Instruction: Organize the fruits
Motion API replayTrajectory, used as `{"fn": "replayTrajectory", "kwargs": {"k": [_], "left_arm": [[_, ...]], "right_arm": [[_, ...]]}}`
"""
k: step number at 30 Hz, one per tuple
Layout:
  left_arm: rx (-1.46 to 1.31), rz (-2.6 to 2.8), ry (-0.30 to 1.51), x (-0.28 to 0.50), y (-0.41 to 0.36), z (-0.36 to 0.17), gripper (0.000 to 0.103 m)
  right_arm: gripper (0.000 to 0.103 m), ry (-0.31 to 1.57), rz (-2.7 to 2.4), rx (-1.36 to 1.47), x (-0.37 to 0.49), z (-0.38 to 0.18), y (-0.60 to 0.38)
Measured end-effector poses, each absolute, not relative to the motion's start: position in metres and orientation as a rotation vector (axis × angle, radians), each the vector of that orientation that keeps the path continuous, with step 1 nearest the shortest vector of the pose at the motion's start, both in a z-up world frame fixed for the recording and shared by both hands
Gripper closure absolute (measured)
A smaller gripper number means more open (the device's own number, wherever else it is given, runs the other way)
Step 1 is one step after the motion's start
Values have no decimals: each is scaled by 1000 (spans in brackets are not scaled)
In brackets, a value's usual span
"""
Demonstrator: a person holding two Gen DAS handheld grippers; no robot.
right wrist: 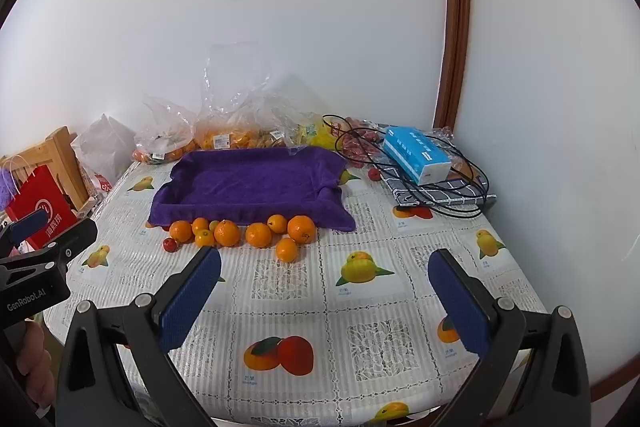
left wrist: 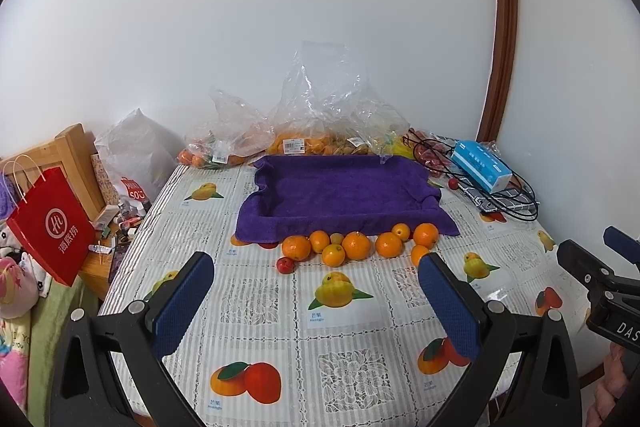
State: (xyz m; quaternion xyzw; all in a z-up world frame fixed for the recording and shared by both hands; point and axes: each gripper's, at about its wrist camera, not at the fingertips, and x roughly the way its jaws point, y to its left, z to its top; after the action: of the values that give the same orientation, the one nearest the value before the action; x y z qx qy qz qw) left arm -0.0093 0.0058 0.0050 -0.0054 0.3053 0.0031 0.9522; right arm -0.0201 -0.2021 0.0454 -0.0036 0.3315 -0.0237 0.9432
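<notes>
Both the left gripper (left wrist: 316,291) and right gripper (right wrist: 324,287) hover with fingers spread wide and empty over the tabletop's near edge, oranges (left wrist: 356,245) clustered mid-table against the purple-towelled tray (left wrist: 340,187): round, firm, likely to roll, so pinch across the middle.

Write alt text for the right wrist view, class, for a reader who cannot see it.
An open right tool hangs above a fruit-print tablecloth, facing loose oranges lined along the front of a purple-towel-lined tray. Bagged fruit sits behind the tray, a blue tissue pack to its right.
</notes>
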Motion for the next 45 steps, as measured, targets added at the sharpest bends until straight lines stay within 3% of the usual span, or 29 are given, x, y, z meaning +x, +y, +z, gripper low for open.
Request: {"fn": "replayTrajectory", "kwargs": {"k": [45], "left_arm": [[-16,27,612,-3,14,-2,0]], "right_arm": [[1,678,-31,-4,-8,43,-191]]}}
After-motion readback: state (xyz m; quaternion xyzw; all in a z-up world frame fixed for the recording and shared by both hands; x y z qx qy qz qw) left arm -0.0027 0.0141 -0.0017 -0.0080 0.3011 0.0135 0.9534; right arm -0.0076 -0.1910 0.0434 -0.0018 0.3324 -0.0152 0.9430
